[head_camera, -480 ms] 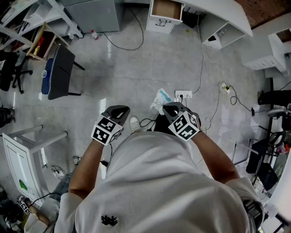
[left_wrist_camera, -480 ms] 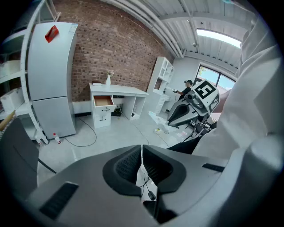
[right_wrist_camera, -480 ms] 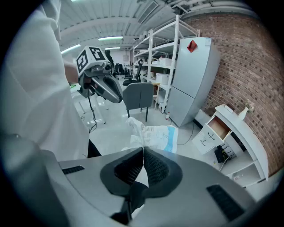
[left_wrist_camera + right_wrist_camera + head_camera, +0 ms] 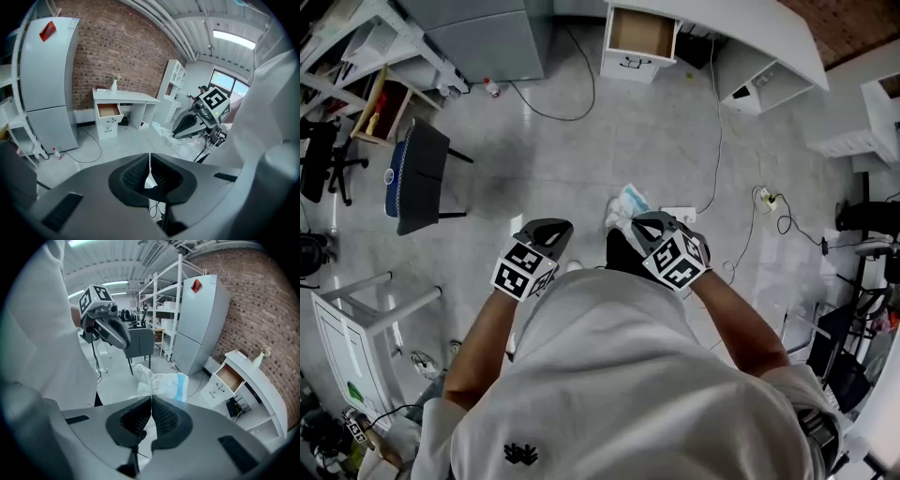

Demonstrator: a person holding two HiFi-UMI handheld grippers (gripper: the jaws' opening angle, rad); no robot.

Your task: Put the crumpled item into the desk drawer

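A crumpled white and blue wrapper [image 4: 161, 382] hangs from my right gripper [image 4: 151, 398], whose jaws are shut on its edge; in the head view the wrapper [image 4: 628, 202] sticks out ahead of that gripper [image 4: 649, 225]. My left gripper [image 4: 150, 161] is shut with nothing in it and is held at the left [image 4: 553, 232]. The white desk [image 4: 750, 28] stands far ahead across the floor, its top drawer [image 4: 642, 30] pulled open and bare inside. The same drawer [image 4: 109, 110] shows in the left gripper view and the drawer [image 4: 230, 373] in the right gripper view.
A dark chair [image 4: 422, 173] stands at the left. A grey fridge [image 4: 478, 33] is beside the desk, a cable [image 4: 548, 98] trailing from it. A power strip [image 4: 678, 214] and wires [image 4: 741, 234] lie on the floor to the right. A white cart [image 4: 352, 328] is near left.
I have moved a little forward toward the desk. Both grippers kept their places in front of me, the wrapper still held in the right one.
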